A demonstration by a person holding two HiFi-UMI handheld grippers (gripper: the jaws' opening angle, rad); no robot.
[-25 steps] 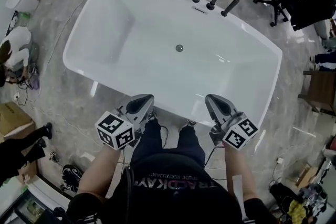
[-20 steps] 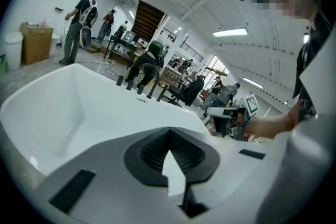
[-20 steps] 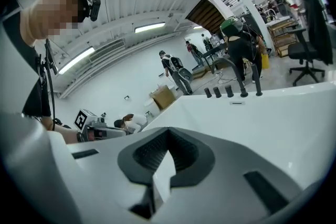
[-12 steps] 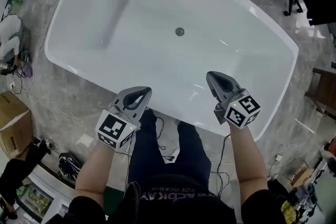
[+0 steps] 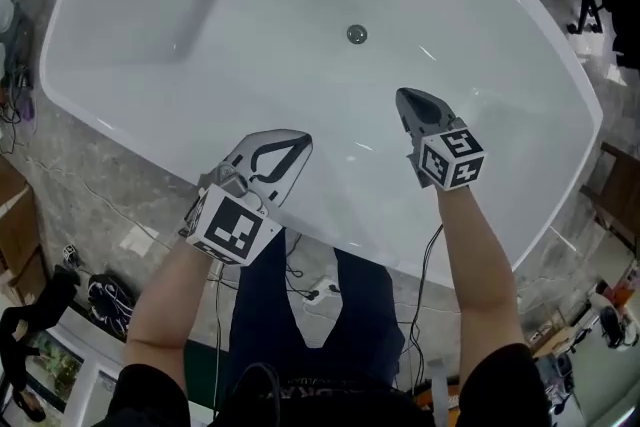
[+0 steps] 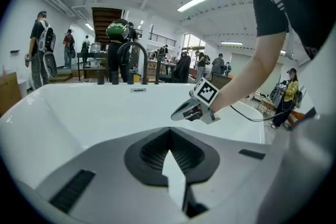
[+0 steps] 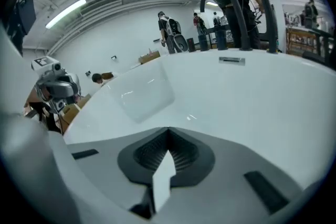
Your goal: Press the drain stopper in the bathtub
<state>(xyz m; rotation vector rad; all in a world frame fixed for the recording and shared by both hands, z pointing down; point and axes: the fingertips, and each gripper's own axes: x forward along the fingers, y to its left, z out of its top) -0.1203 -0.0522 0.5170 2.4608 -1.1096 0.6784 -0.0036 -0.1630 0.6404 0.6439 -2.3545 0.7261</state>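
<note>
the main risk is a miss. the drain stopper (image 5: 357, 34) is a small target in the floor of the bathtub (image 5: 130, 115), at the upper middle of the head view, and both grippers are well apart from it, down by the tub's near rim. the right gripper (image 5: 403, 96) is the closer one, at centre right with its tip aimed roughly toward the stopper. the left gripper (image 5: 303, 141) sits lower and further left, over the rim.

neither gripper view shows the stopper, so the aim probably has to come from the head view alone. a tip landing off-centre could skid on the glossy white floor. it could also catch the stopper's edge and tilt it rather than push it straight down. the reach looks long as well: the person is leaning over the rim, and a stretched arm could turn the push into a glancing one. a hard jab might mark the tub's surface.

both pairs of jaws are clenched tip to tip and grasp nothing; only white tub shows through the hollow behind the tips. a closed tip seems suited to pressing.

the stopper looks like a small round grey disc, seemingly metal, with a darker ring around it. whether it sits raised or pressed cannot be told from this view.
</note>
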